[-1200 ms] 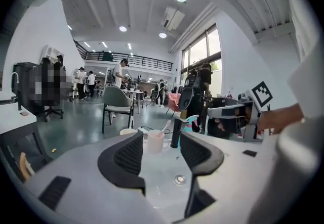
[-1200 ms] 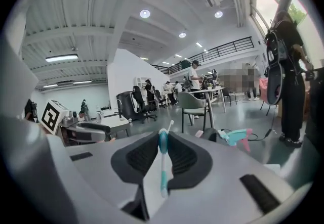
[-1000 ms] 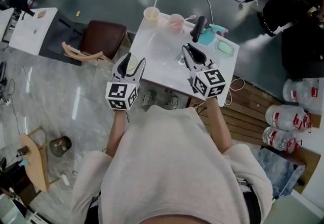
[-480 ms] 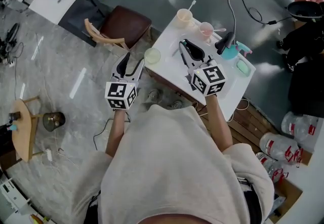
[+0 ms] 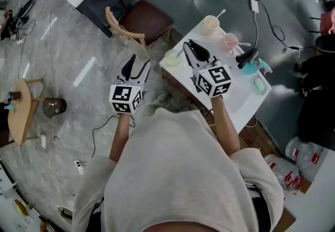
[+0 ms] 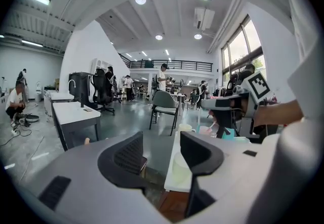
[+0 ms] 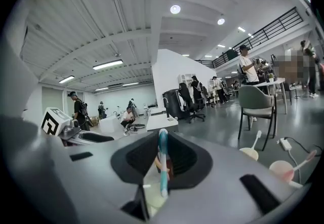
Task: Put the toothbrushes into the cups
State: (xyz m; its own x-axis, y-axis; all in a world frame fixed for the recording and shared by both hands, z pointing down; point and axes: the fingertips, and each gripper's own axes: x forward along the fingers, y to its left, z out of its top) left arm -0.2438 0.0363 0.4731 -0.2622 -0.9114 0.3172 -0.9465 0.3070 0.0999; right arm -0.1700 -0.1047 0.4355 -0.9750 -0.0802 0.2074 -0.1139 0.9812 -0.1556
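Observation:
A small white table (image 5: 230, 92) bears three cups. The pale green cup (image 5: 171, 57) stands at its near left corner. A cream cup (image 5: 211, 24) and a pink cup (image 5: 231, 41) each hold a toothbrush. My right gripper (image 5: 188, 47) hovers just right of the green cup, shut on a teal toothbrush (image 7: 162, 162) that stands upright between its jaws. My left gripper (image 5: 138, 63) is off the table's left edge, over the floor. Its jaws stand open with nothing in them, and the green cup (image 6: 181, 165) shows beyond the gap.
A black hair dryer (image 5: 246, 58), a teal spray bottle (image 5: 255, 66) and a green soap dish (image 5: 258, 85) sit on the table's right half. A brown wooden chair (image 5: 149, 19) stands close by the table's left side. Cables lie on the floor.
My left gripper has moved away from the green cup and off the table's edge. My right gripper has carried the toothbrush across the table towards the green cup. The head view has swung left.

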